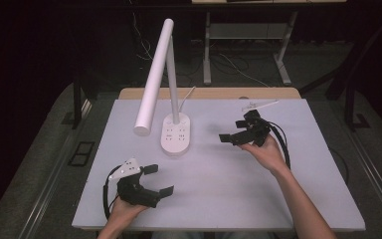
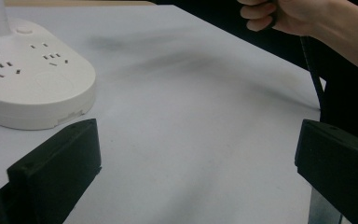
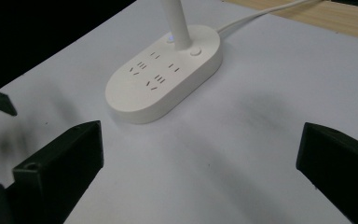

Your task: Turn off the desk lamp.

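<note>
A white desk lamp stands on the white table top, its oval base [image 1: 175, 134] carrying several sockets and its long tube head [image 1: 154, 74] slanting up over the left. My left gripper [image 1: 158, 180] hovers near the front left edge, open, nothing between its jaws. In the left gripper view the gripper [image 2: 198, 158] faces bare table, with the lamp base [image 2: 28, 88] at upper left. My right gripper [image 1: 233, 130] is right of the base, open and empty. In the right gripper view the gripper [image 3: 200, 163] points toward the lamp base [image 3: 163, 74].
A white cable [image 3: 256, 16] runs from the lamp base to the wooden back edge [image 1: 214, 93]. A small white piece [image 1: 258, 105] lies at the back right. The person's right hand [image 2: 298, 18] is at the top of the left gripper view. Dark floor surrounds the table.
</note>
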The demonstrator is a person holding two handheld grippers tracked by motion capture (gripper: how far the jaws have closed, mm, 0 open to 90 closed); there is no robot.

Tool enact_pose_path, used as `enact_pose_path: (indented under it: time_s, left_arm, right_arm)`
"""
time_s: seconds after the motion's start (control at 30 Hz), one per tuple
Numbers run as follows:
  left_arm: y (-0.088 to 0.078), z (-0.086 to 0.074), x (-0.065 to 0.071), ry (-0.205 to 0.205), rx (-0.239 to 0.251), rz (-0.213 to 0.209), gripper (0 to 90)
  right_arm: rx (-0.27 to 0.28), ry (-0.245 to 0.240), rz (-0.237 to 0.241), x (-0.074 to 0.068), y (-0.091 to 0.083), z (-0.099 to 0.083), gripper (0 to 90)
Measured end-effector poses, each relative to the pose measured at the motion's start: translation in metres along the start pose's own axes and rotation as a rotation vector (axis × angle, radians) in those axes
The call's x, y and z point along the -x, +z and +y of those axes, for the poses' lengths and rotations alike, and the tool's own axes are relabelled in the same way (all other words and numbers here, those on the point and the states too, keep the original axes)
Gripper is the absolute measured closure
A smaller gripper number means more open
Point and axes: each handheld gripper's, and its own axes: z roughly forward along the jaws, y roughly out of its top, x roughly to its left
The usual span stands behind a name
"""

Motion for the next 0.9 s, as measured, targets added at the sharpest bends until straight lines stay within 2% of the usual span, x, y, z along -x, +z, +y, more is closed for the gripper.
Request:
enact_pose_path:
  time_s: [0.3,0.53,0.7,0.9]
  left_arm:
    - [0.001,0.000,0.000,0.003,-0.002,0.004,0.0]
    - [0.000,0.000,0.000,0.009,-0.009,0.001,0.0]
    - [0.000,0.000,0.000,0.006,-0.004,0.001,0.0]
    - [0.001,0.000,0.001,0.009,-0.006,0.001,0.0]
  right_arm:
    - [0.032,-0.003,0.009,-0.009,-0.034,-0.028,0.6]
    - [0.040,-0.002,0.006,-0.015,-0.049,-0.049,0.6]
    - [0.064,0.014,-0.022,-0.019,-0.068,-0.075,0.7]
    - [0.084,0.054,-0.050,-0.018,-0.083,-0.104,0.7]
